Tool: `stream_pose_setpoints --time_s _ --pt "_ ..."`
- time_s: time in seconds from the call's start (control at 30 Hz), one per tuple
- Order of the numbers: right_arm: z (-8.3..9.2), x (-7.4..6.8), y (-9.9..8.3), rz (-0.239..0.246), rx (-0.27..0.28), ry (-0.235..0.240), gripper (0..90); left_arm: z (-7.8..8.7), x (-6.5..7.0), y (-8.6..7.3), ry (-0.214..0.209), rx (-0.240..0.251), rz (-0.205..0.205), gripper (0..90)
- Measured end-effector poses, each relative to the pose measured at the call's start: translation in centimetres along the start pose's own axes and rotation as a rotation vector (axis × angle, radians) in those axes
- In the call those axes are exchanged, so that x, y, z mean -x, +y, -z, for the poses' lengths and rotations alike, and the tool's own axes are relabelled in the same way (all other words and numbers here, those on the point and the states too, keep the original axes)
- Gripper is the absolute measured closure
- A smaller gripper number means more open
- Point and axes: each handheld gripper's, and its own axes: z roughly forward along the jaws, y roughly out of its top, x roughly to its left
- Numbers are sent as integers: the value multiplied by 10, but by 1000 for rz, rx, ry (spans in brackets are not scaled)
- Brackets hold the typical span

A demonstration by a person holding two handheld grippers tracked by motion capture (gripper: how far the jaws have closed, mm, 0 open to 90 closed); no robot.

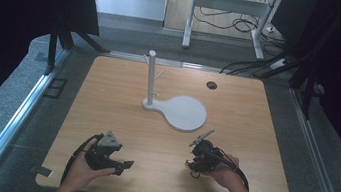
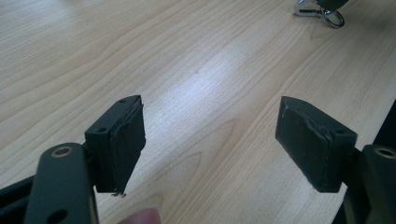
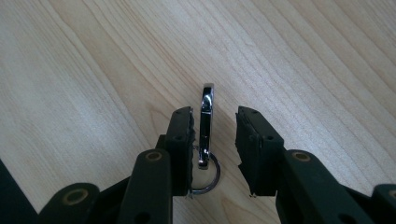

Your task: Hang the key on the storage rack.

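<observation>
A shiny metal snap clip (image 3: 207, 116) with a key ring (image 3: 208, 179) lies flat on the wooden table (image 1: 107, 97). My right gripper (image 3: 214, 116) points down over it, one black pad on each side of the clip. The left pad sits close against the clip and the right pad stands clear of it, so the jaws are open. In the high view the right gripper (image 1: 192, 167) is near the table's front right, with the clip (image 1: 193, 173) under its tips. My left gripper (image 1: 121, 165) rests at the front left, wide open, with bare wood between its pads (image 2: 121, 140).
A white stand (image 1: 150, 78) with a peg pole rises from a round white base (image 1: 186, 113) at the table's middle. A dark cable hole (image 1: 211, 85) sits at the back right. The table's front edge runs just below both hands.
</observation>
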Motion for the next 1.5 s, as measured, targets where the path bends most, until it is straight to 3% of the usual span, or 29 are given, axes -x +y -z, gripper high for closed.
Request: stream_pose_setpoints --time_s 0.67,1.03,1.5 --pt "-10 0 0 -6 -34 -3 730 0 0 0 0 -6 -1 247" --pt "-11 -2 -2 8 -45 -1 836 -2 0 0 -1 -9 -3 247" --pt "-7 -4 -1 28 -53 -24 841 -2 -2 -1 1 -12 1 248"
